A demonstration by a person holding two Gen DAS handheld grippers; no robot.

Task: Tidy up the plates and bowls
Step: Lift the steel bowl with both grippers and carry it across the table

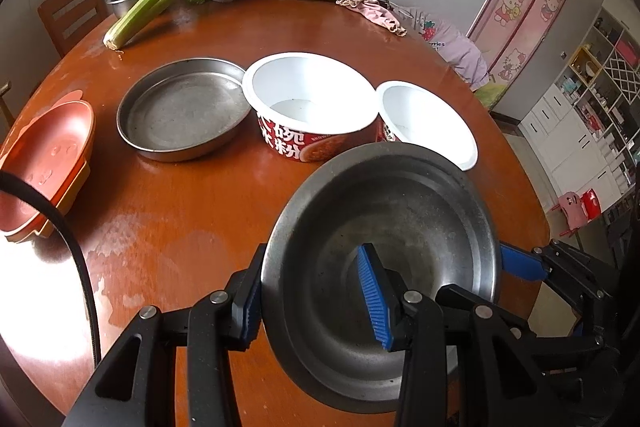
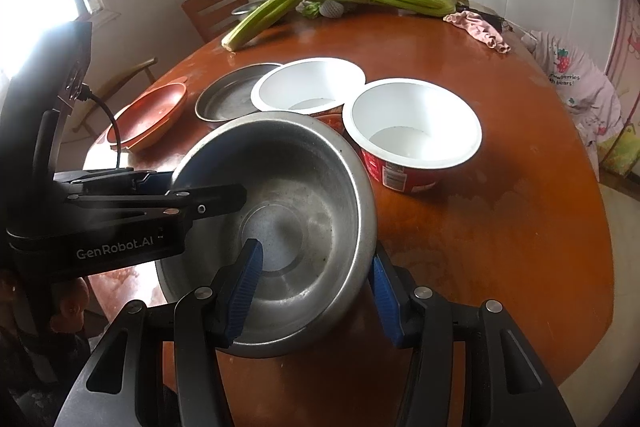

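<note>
i count two white paper bowls (image 1: 310, 103), one round steel plate (image 1: 182, 111); both tools, left tool (image 1: 316, 301) and right tool (image 2: 316, 293), clamp one dull steel bowl (image 1: 384, 211).

Bare table (image 2: 500, 227) right of steel bowl (image 2: 304, 195); noodle tubs (image 2: 416, 135) just behind.

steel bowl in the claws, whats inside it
No food shows inside the steel bowl, only a dull, speckled base. One finger of the left claw and one of the right claw reach inside the rim, covering small patches of the wall.
</note>
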